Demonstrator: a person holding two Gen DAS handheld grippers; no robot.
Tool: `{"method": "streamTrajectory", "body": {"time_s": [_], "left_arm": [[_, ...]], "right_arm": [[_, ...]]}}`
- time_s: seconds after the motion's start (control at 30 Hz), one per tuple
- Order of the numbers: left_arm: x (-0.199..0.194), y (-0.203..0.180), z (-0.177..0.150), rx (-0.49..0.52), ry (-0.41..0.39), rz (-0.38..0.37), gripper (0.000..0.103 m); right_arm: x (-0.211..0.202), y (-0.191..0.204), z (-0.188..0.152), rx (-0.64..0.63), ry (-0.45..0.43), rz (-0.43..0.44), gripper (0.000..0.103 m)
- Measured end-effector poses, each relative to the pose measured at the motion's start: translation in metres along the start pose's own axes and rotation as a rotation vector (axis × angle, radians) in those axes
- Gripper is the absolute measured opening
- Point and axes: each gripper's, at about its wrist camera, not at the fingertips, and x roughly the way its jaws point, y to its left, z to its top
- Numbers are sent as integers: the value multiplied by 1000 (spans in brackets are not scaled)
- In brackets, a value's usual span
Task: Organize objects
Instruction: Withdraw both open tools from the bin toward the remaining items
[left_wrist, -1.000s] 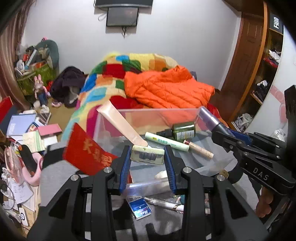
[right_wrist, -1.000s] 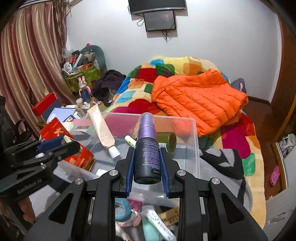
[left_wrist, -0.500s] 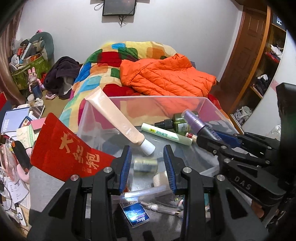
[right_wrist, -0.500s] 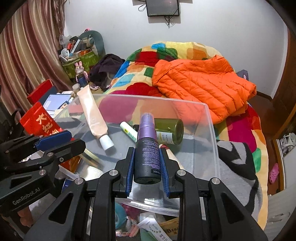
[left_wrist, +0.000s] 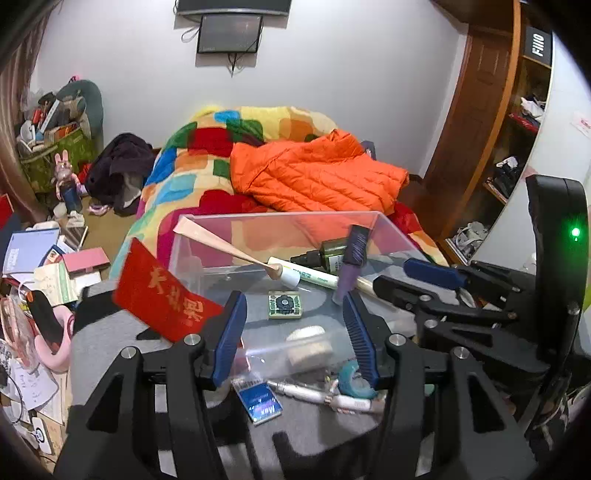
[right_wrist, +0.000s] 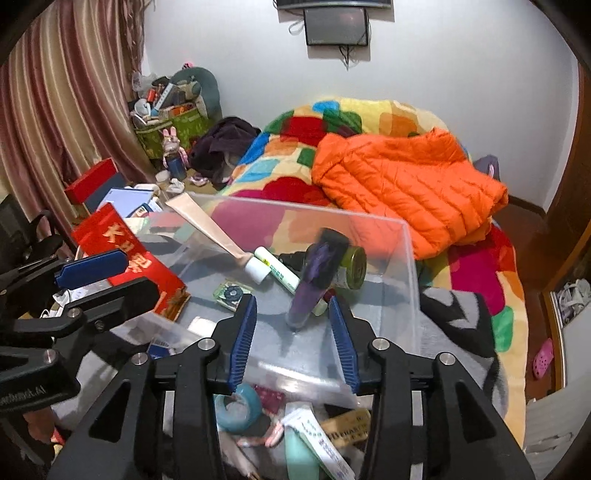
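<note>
Jaws, right gripper (right_wrist: 292, 341): spread wide, holding nothing.
Jaws, left gripper (left_wrist: 293, 338): likewise parted and unloaded.
Loose pile: teal ring (right_wrist: 236, 406) and small tubes (left_wrist: 321, 397) lie outside the bin's near wall, at 6 o'clock below both grippers, not yet sorted.
Purple bottle (right_wrist: 316, 275): inside the clear bin (right_wrist: 410, 258), at 12 o'clock just beyond the right fingertips; long axis tilted, cap toward 1 o'clock; motion-blurred, so possibly toppling.
Patterned tile (left_wrist: 284, 304): flat on the bin floor, 12 o'clock from the left gripper.
Farther items: white tube (right_wrist: 277, 271), green bottle (right_wrist: 351, 267), beige tube (right_wrist: 210, 229) leaning at 10 o'clock.
Nearer arm: the right, for the pile's tubes.
</note>
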Motion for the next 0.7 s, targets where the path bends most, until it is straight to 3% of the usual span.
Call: {"method": "streamTrajectory", "body": {"time_s": [0.13,0.33,0.53,0.7], "left_arm": [[-19,-4,-7,37,-21,7,60],[-26,-1,-30,65,24,35,61],[4,14,-63,54,167,74,61],[26,20,-79,41,243,85,61]], "right_arm": [[-27,-2,-5,-8,-52,9,53],[-53,-7,-22,-3,-87,-18,54],[-53,-20,-51,8,-33,-57,54],[-42,-35,-81,39,53,-69,54]]}}
